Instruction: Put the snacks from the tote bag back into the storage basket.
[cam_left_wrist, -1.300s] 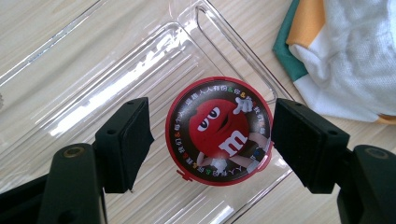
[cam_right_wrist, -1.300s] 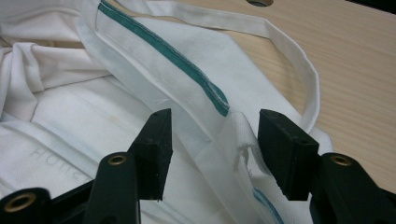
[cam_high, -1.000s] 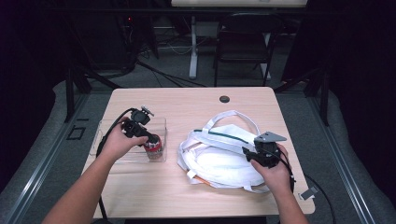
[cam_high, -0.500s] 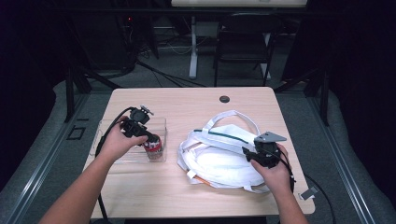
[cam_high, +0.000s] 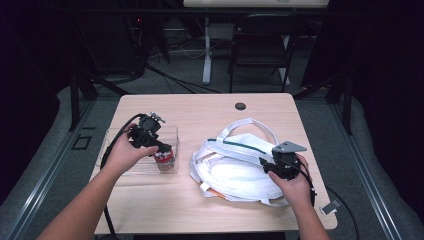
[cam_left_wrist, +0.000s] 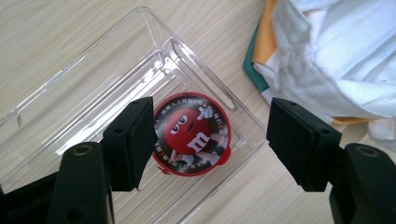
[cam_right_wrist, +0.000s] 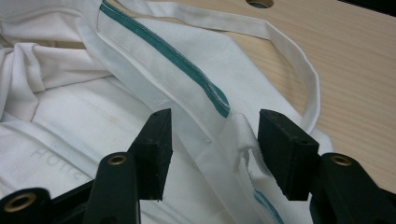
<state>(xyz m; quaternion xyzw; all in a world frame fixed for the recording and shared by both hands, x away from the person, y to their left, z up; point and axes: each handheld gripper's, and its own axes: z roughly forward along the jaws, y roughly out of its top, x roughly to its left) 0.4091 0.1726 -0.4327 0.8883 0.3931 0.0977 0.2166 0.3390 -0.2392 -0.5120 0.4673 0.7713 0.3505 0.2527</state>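
Note:
A round red candy tub with a cartoon lid stands in the near right corner of a clear plastic tray. My left gripper hovers just above the tub, open, its jaws wide on either side of the lid. From above, the tub shows under that gripper. A crumpled white cloth bag with a green stripe and long straps lies right of centre. My right gripper is open low over the bag's right edge, with a raised fold of cloth between its jaws.
The tray sits at the table's left. A strap loop of the bag lies on bare wood behind it. A dark cable hole is at the table's far middle. A folding chair stands beyond the table.

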